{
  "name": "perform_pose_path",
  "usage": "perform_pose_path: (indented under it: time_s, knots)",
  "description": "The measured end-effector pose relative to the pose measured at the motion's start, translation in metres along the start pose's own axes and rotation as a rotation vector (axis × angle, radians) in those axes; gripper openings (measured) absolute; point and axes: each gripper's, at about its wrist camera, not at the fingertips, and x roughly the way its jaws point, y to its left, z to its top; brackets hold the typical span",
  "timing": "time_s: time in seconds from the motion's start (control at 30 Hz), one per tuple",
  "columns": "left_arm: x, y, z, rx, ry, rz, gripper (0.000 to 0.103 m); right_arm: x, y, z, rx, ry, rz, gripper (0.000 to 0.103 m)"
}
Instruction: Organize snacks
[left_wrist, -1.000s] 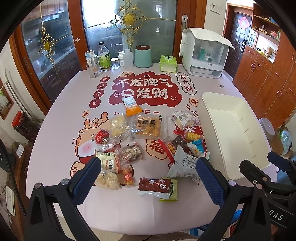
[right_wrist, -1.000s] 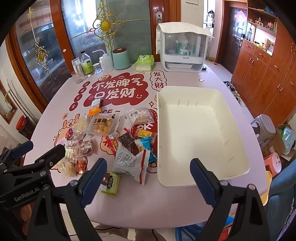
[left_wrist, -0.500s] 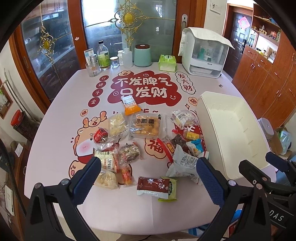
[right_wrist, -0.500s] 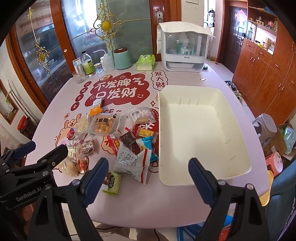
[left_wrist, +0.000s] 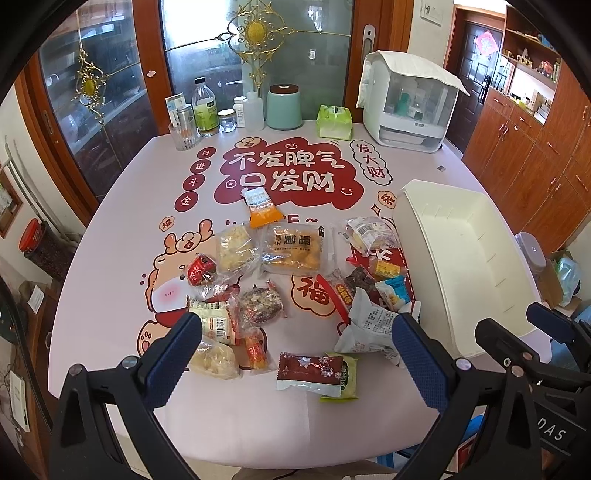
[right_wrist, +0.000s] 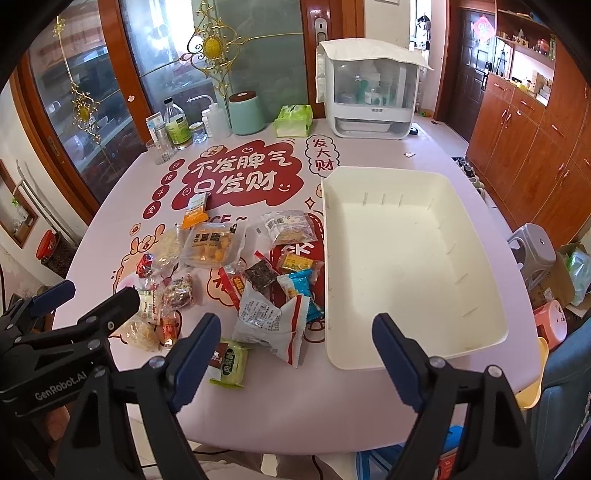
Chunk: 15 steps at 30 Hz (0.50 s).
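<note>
Right wrist view shows the one thing that has shifted: the right claw (right_wrist: 291, 334) has just been drawing its blue-padded jaws a little closer together, though they stand wide apart and nothing lies between them. It hangs above the near edge of the pink printed bench (right_wrist: 295, 406), over the gap between the snack pile and the empty cream plastic bin (right_wrist: 406, 258). The left claw (left_wrist: 293, 338) is spread wide too, gripping nothing, poised above the near side of the scattered packets and in the same place as a moment ago.

All the snacks lie loose on the bench, left of the bin and none inside it. Nearest the claws are a crumpled white and grey foil bag (right_wrist: 271, 325), touching the bin's wall in this view, a dark red flat sachet (left_wrist: 308, 371) and a pale green packet (left_wrist: 343, 376) partly under it. Farther back sit a clear pack of yellow pastries (left_wrist: 295, 251) and an orange-ended sachet (left_wrist: 260, 206).

To my eye, sorting has not begun; the slight narrowing looks like readying for a first pick, probably the foil bag.
</note>
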Motion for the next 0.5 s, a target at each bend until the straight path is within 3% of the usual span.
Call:
perform_pose_path:
  time_s: [0.5]
  knots:
    - [0.009,0.040,0.014,0.023,0.047,-0.005,0.102,0.011,0.034,0.004,0.008,0.037,0.041,0.083]
